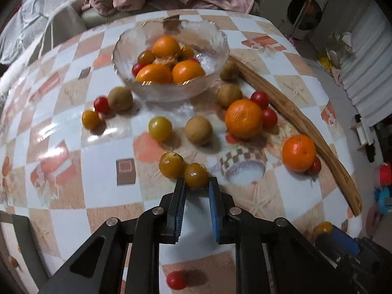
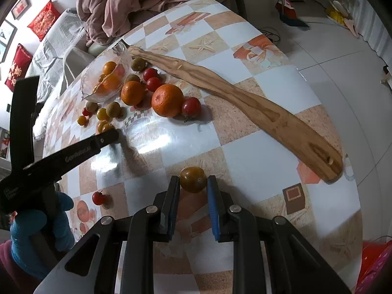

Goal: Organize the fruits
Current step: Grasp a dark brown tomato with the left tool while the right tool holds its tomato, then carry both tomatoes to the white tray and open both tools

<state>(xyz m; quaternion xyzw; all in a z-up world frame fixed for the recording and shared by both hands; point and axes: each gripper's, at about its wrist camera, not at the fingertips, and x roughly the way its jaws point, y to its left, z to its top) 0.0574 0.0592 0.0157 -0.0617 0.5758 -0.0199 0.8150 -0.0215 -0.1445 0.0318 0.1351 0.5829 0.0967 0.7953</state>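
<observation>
Checkered table [image 1: 73, 232] with bowl [image 1: 218, 51], fruits, wooden board [image 2: 245, 103].

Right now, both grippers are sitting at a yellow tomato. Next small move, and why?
Probably close the left gripper on the yellow tomato at its tips. The fruit sits between the open fingers, on the table, with the glass bowl straight ahead. The right gripper likewise brackets its own tomato, so it could close too.
</observation>
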